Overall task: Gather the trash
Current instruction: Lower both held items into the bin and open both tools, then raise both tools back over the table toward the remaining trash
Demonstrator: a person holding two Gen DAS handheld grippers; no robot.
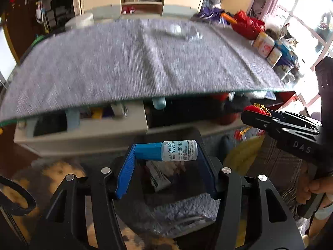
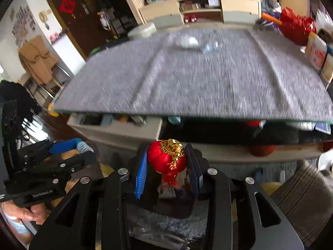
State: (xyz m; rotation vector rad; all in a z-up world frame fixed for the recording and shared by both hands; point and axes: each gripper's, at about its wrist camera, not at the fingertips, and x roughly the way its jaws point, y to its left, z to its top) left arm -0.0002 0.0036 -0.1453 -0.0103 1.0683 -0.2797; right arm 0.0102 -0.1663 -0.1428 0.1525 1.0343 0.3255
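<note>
Small vial (image 1: 177, 150) with blue cap, clamped across the left gripper (image 1: 165, 152), long axis lying left-right, cap end against the left pad, printed label turned to the camera. Jaws closed only as far as the vial's length, so fairly wide. Red lantern ornament (image 2: 167, 158) with gold top pinched in the right gripper (image 2: 166, 162), upright, tassel hanging below, jaws about half closed on its sides. Both grippers near side of the grey-clothed table (image 1: 135, 62), off its near edge and above the floor, right gripper just to the right of the left one and a little farther forward.

Directly beneath each gripper, a dark opening with crumpled paper and grey plastic: probably a bin or bag, though not clear enough to say. If so, drop straight down rather than any reach; both about equally near.

Still on the far part of the cloth, blurred: a pale crumpled item (image 2: 187, 41) and clear plastic wrapper (image 2: 210, 46) beside it, likely remaining trash, slightly right of centre.

Left wrist view alone shows the label and the paper below; right wrist view alone shows the ornament whole, and the vial's end side-on.
</note>
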